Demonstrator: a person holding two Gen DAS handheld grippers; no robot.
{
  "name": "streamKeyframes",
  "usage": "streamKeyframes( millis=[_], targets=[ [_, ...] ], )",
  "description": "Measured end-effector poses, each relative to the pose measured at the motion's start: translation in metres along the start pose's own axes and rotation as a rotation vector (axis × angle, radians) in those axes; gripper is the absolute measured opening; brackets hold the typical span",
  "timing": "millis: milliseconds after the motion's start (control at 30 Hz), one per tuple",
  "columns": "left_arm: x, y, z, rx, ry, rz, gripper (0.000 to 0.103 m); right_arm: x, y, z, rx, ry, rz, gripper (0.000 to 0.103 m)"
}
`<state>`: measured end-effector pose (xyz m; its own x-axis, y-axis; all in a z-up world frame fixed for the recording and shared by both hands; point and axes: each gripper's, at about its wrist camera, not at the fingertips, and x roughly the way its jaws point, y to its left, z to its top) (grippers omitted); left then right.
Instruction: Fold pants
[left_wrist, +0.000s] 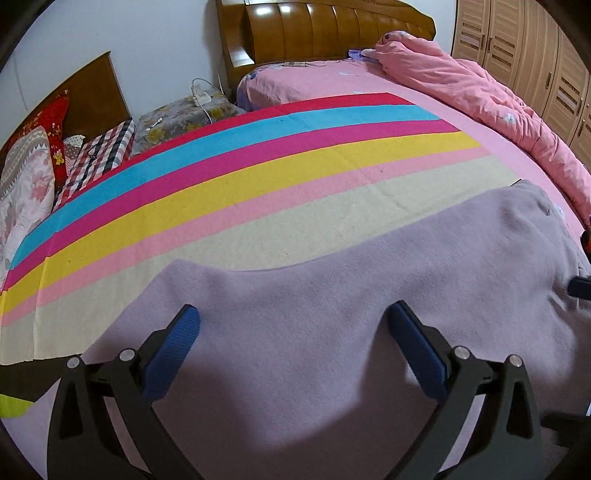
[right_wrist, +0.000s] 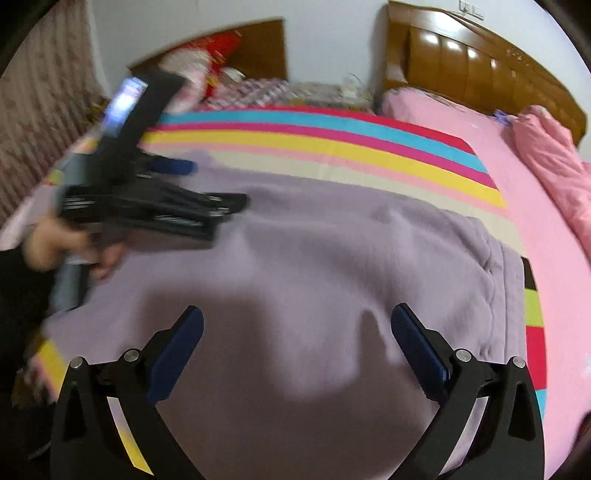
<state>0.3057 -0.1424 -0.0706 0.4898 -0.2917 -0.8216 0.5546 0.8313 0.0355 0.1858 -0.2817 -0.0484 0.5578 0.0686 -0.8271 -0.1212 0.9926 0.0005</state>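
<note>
pants: lilac knit pants (left_wrist: 332, 295), spread pretty flat on the striped blanket (left_wrist: 221, 184) that covers the bed, along its near edge. The gathered waistband (right_wrist: 491, 288) sits toward the right-hand side of the bed.

left gripper (left_wrist: 291, 325): hovering low over the pants, blue fingers (left_wrist: 184, 325) spread wide, nothing between them. In the right wrist view you can see it from the side, blurry, with the person's hand (right_wrist: 55, 243) wrapped round the handle.

right gripper (right_wrist: 295, 325): same deal, fingers (right_wrist: 406, 325) wide apart and empty, above the seat area near the waistband.

step: looks to me like lining up for a grab, no fold in the works yet.

next move: I'd guess each gripper has to drop onto an edge of the fabric and pinch it, then carry it across so one half lies on the other.

other stuff: pink quilt (left_wrist: 480, 92) bunched along the far right edge, wooden headboard (left_wrist: 325, 29) behind.
</note>
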Motion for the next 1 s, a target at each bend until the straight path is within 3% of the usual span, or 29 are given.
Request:
streamKeyframes(
  millis=[100, 267, 1000],
  targets=[
    [0.0, 0.0, 0.0, -0.001, 0.0, -0.001, 0.102, 0.018, 0.011, 0.004, 0.011, 0.051, -0.076, 0.099],
    [0.0, -0.001, 0.001, 0.0, 0.0, -0.001, 0.102, 0.019, 0.002, -0.006, 0.065, 0.035, -0.048, 0.099],
    [0.0, -0.001, 0.001, 0.001, 0.001, -0.001, 0.102, 0.003, 0.002, -0.028, 0.059, -0.002, -0.073, 0.099]
  ],
)
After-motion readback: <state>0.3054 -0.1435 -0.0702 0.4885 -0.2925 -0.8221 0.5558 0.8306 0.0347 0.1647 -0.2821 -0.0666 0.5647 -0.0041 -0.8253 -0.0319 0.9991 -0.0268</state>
